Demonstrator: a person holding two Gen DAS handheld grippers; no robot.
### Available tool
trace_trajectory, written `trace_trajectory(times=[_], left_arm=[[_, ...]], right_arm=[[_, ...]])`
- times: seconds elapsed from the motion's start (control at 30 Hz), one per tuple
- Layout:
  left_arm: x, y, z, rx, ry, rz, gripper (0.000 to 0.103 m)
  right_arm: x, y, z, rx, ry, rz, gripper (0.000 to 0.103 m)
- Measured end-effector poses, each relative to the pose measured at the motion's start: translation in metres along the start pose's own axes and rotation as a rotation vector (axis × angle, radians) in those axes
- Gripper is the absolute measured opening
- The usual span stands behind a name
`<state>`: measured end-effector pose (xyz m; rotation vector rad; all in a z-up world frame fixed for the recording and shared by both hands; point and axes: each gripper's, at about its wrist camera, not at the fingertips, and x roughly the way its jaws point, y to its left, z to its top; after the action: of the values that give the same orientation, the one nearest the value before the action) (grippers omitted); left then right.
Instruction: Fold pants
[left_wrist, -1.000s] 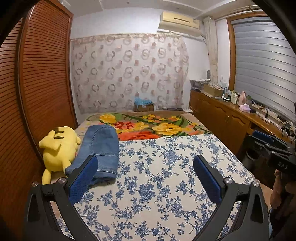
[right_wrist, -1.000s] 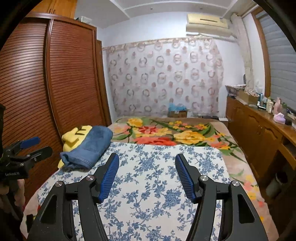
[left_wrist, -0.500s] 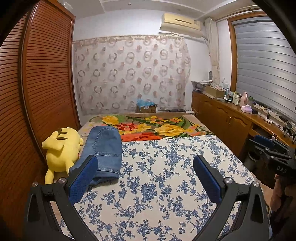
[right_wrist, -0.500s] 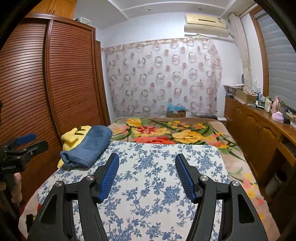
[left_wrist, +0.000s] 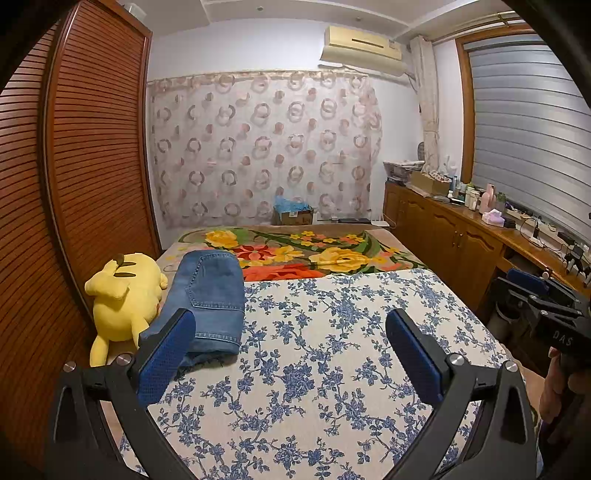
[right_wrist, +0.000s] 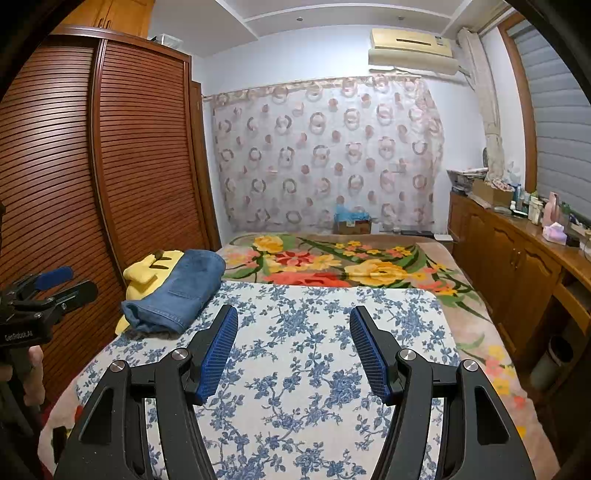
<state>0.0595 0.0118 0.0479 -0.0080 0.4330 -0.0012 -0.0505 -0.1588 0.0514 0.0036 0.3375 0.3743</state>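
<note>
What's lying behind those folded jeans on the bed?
A yellow plush toy lies behind the folded jeans, against the wardrobe. From the right wrist view, the jeans hide most of its body.

The folded jeans (left_wrist: 210, 295) were mid-blue denim with lighter stitching along the seams. Beside them the plush toy (left_wrist: 122, 295) was bright yellow with dark brown ear tips. The sheet (left_wrist: 332, 332) was cream, printed with blue flower sprigs and trailing vines. The blanket (left_wrist: 314, 251) beyond it was tan with large yellow, red and orange blooms and green leaves. The curtain (left_wrist: 258, 147) was pale, dotted with pinkish-brown rings and discs. The wardrobe (left_wrist: 96, 147) was reddish-brown slatted wood, the cabinet (left_wrist: 443, 236) honey-brown. The wall blind (left_wrist: 528, 129) was grey. Both grippers (left_wrist: 288, 332) (right_wrist: 293, 325) were black with blue textured pads.
</note>
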Motion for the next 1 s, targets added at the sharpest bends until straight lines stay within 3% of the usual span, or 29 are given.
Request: trace_trajectory(times=[1.0], left_arm=[[-0.0011,-0.0008,-0.0004,0.001,-0.003,0.0,0.103]], right_arm=[[-0.0001,0.001,-0.0003,0.002,-0.003,-0.003,0.065]])
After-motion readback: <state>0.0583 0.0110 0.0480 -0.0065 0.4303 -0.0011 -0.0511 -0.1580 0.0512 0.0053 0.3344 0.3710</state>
